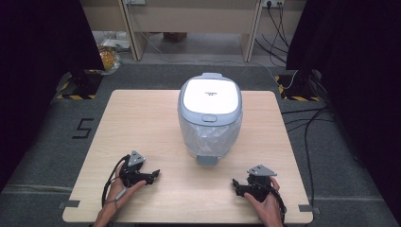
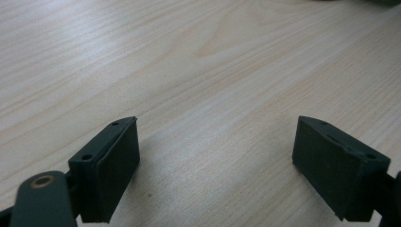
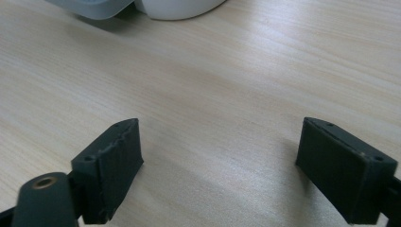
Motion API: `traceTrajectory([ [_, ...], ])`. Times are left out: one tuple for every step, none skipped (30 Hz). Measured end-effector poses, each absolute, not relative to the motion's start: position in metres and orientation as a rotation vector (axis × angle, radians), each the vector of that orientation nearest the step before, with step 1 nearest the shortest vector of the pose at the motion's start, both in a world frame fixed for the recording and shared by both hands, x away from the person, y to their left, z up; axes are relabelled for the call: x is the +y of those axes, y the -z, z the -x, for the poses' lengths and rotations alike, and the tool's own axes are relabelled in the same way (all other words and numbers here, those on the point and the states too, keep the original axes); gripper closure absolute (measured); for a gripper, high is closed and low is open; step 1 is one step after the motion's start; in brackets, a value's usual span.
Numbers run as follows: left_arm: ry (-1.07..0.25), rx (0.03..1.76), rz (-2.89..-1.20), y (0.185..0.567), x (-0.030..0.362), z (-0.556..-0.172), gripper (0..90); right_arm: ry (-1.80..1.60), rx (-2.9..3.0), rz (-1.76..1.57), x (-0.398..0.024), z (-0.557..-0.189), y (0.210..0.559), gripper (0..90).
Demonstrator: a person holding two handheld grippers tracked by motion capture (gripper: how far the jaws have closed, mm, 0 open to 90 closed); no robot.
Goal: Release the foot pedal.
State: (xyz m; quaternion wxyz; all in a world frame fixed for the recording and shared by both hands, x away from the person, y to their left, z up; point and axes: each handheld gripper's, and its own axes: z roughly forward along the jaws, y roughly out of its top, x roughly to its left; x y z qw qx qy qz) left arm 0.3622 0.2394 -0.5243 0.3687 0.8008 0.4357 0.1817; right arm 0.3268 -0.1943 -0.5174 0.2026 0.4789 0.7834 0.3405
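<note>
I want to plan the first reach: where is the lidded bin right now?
In the high view the bin stands at the table's middle, toward the far edge, ahead of and between the left gripper and right gripper, touching neither.

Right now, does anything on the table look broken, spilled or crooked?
Nothing stands out. The bin stands upright mid-table with its lid shut and its clear bag tucked in. Both tongs, left and right, rest open on the bare wood.

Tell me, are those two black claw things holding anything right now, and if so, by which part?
Nothing is held. The left gripper and right gripper both stand open over bare table, short of the lidded bin.
</note>
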Motion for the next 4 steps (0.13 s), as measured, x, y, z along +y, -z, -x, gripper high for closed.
traceTrajectory([
  [-0.467, 1.119, -2.056, 0.5243, 0.2394, -0.3622, 14.9, -0.95, 2.187, -1.337, -0.1943, -0.3268, 0.5174, 14.3],
  [-0.467, 1.118, -2.055, 0.5243, 0.2393, -0.3622, 14.9, -0.935, 2.191, -1.324, -0.1933, -0.3268, 0.5177, 14.1],
  [-0.467, 1.118, -2.055, 0.5243, 0.2393, -0.3622, 14.9, -0.935, 2.191, -1.324, -0.1933, -0.3268, 0.5177, 14.1],
  [-0.466, 1.119, -2.055, 0.5243, 0.2393, -0.3622, 14.9, -0.933, 2.191, -1.325, -0.1932, -0.3267, 0.5177, 13.8],
])
